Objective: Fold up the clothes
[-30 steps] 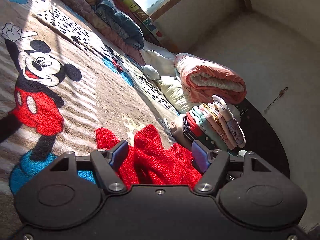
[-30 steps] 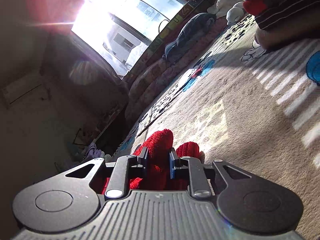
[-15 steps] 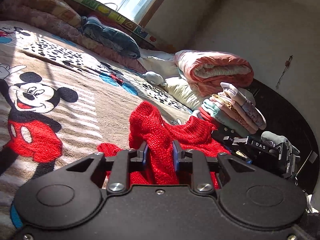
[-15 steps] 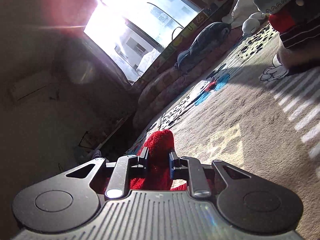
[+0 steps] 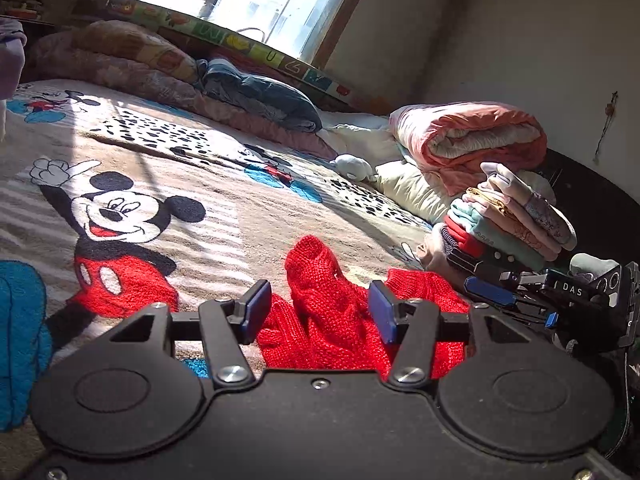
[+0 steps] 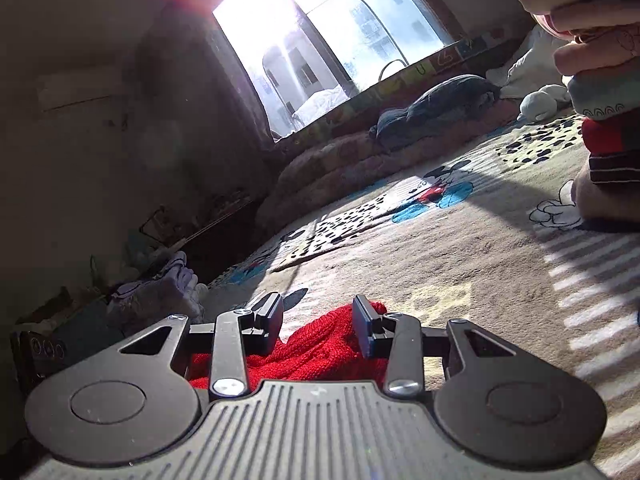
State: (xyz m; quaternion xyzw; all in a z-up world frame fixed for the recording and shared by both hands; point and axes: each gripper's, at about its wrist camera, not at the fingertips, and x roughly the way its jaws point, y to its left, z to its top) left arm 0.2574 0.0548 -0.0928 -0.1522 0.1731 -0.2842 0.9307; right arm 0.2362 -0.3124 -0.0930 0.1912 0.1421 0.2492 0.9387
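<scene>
- Red knit garment point(image 5: 332, 320): it lies bunched on the bed at lower centre of the left wrist view, one lobe standing up in a peak, the rest spread low toward the right edge; in the right wrist view it shows as a flat red strip point(image 6: 320, 350) at bottom centre. Half a second ago both grippers pinched it and it stood higher; now neither holds it and it has slumped onto the blanket.
- Mickey Mouse blanket point(image 5: 168, 168): it fills the left and middle of the left wrist view and carries the garment; sun stripes cross it.
- Stack of folded clothes point(image 5: 512, 220): it sits at middle right of the left wrist view, just beyond the garment, with a rolled pink quilt point(image 5: 472, 140) above it.
- Left gripper point(image 5: 320, 312): at bottom centre, its fingers are spread wide, with the knit between them but not clamped.
- Right gripper point(image 6: 318, 322): at bottom centre of its own view, fingers likewise spread, the red strip below them; it also shows at the right edge of the left wrist view.
- What it means: the release suggests a fold or a repositioning has just been laid down. The garment looks rumpled rather than squared, so I judge more folding remains before it suits the stack.
</scene>
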